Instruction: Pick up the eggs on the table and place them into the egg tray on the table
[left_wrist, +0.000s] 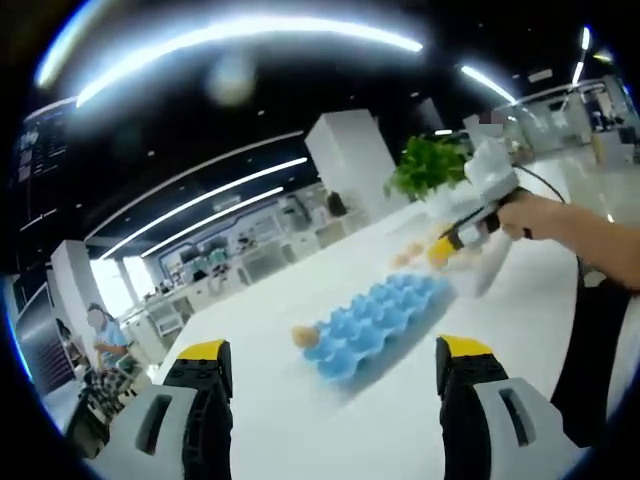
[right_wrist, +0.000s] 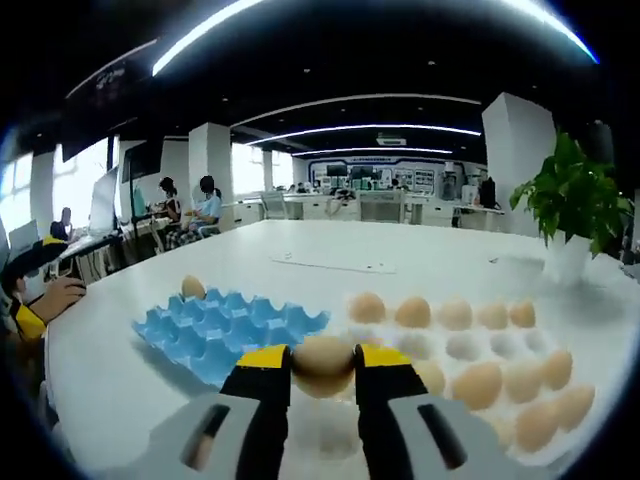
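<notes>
Between my right gripper's (right_wrist: 322, 372) closed fingers sits an egg (right_wrist: 322, 362); I'd lower gently into the tray (right_wrist: 225, 325), left gripper (left_wrist: 330, 365) open.

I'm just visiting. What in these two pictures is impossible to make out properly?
- Left gripper view: the loose eggs beyond the blue moulded egg tray are motion-blurred and partly behind the right tool, so they cannot be counted.
- Right gripper view: the brown egg held in the right tool has its lower part hidden by the yellow-tipped jaws.
- Right gripper view: the left tool is cut off by the edge.
</notes>
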